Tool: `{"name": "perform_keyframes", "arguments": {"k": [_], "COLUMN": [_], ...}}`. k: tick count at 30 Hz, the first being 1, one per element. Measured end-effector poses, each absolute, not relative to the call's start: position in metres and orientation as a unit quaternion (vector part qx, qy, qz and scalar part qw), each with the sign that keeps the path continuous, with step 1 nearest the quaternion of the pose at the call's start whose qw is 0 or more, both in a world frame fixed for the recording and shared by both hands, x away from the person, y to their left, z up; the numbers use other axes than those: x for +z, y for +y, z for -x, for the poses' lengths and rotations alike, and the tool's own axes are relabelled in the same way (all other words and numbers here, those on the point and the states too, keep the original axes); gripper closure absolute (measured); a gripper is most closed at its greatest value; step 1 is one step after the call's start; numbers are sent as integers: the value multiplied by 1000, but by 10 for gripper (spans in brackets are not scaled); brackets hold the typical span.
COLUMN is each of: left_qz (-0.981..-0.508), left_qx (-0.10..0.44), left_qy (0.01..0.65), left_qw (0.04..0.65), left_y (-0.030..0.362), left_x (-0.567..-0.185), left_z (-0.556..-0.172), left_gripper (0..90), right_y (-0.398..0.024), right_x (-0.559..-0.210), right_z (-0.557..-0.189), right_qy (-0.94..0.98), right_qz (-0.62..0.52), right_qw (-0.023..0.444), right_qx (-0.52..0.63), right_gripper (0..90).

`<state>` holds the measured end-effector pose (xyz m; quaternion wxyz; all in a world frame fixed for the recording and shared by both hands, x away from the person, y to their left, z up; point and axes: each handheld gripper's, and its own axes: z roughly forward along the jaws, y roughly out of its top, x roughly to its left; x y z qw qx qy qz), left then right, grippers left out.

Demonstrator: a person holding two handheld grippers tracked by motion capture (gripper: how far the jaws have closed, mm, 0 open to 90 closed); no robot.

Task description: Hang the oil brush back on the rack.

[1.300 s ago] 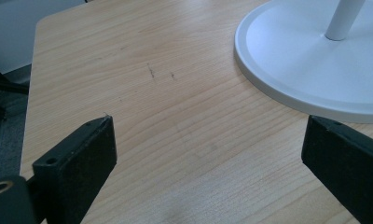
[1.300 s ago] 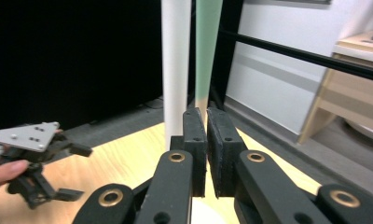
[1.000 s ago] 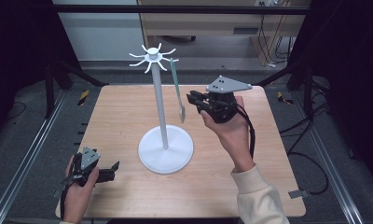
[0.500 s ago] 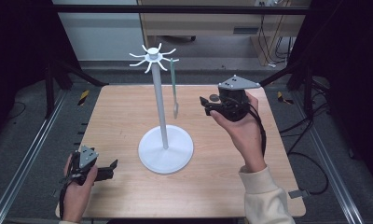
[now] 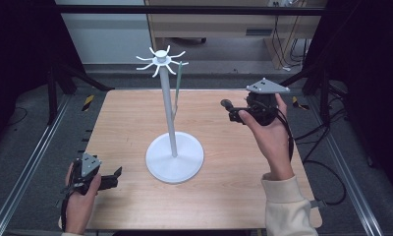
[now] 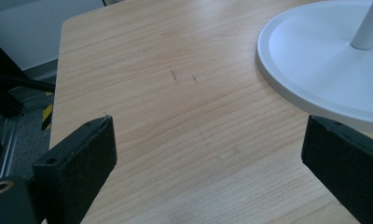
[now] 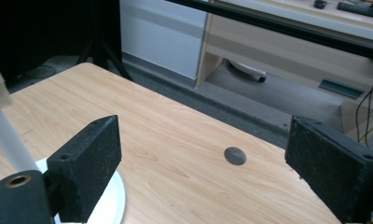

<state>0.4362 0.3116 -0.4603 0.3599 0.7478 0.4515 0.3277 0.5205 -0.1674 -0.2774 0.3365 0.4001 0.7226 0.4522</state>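
even, soft overhead light on the table, dark surroundings, perhaps slight blur in the high view

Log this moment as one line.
thin green strip: hanging on white hook stand | right gripper: jaws just opened, empty | left gripper: open, empty

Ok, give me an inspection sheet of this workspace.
Surface: wooden table, bare, faint scuffs.
Job's things: white hook stand upright mid-table; slim green utensil hanging from a hook.
Clutter: nothing seen.
Claws: left claw open, low at the near-left corner; right claw open, jaws just opened, nothing between them.
Cables: black cable trailing off the right edge.
Surroundings: metal rails, wooden cabinet behind.
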Motion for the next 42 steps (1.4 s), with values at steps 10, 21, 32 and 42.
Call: {"name": "perform_keyframes", "arguments": {"k": [10, 21, 32, 42], "left_qz": [-745, -744, -739, -739], "left_qx": [328, 336, 337, 339], "left_qy": [449, 452, 463, 463], "left_qw": [369, 360, 355, 354], "left_y": [313, 315, 317, 318], "left_x": [-458, -458, -459, -460], "left_z": [-433, -434, -434, -433], "left_gripper": [28, 28, 29, 29], "right_y": [-191, -229, -242, -239], "right_x": [-278, -296, -331, -361], "right_z": [-520, -530, -546, -552], "right_qy": [705, 683, 691, 717], "right_qz": [-427, -477, -510, -509], "right_qw": [357, 353, 332, 319], "right_qx": [439, 426, 391, 354], "right_gripper": [100, 104, 113, 130]}}
